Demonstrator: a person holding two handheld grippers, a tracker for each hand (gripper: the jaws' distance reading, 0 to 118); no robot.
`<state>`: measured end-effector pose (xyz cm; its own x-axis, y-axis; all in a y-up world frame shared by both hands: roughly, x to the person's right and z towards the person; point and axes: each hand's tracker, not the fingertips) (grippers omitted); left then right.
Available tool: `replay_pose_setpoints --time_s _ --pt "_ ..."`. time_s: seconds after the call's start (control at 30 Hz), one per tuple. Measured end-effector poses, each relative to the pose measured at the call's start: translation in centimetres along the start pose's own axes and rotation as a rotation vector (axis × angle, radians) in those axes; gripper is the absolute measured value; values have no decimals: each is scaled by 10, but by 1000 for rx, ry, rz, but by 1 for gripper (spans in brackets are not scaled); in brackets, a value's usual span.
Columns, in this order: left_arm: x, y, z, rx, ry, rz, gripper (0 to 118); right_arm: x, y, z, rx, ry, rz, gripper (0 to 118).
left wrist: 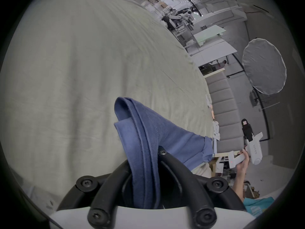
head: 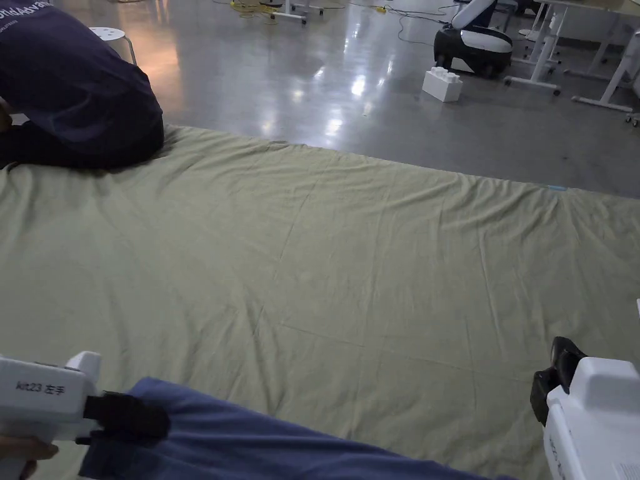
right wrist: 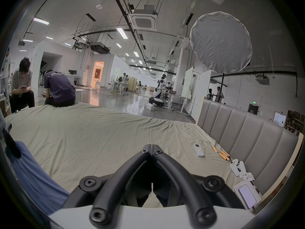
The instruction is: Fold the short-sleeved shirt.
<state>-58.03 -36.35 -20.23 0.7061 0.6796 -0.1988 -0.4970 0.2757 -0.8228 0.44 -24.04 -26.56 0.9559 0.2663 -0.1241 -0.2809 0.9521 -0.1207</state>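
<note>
Shirt (head: 262,444) is bunched at 6 o'clock on the bed sheet (head: 350,262), pinched by the left gripper (left wrist: 145,163). Right gripper (right wrist: 151,147) is clamped on nothing, with the loose fabric trailing off at its 9 o'clock.

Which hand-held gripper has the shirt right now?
The left hand-held gripper: its jaws pinch the blue shirt. The right hand-held gripper is shut on nothing, above the green sheet.

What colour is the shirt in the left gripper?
Plain blue shirt; clearest in the left gripper view.
</note>
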Motion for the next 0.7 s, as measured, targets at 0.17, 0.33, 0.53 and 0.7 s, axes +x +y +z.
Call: replay_pose_setpoints --time_s 0.17,0.33,0.53,0.7 --pt "12 6 49 30 176 -19 7 -2 1 -3 4 16 -4 0" --pt "44 -2 59 14 298 -41 7 -4 -1 -6 16 21 -13 0" --pt "75 2 60 20 269 -42 7 -5 -1 -8 13 37 -29 0" --pt "117 -11 38 -9 116 -59 7 -3 -2 -7 12 41 -42 0"
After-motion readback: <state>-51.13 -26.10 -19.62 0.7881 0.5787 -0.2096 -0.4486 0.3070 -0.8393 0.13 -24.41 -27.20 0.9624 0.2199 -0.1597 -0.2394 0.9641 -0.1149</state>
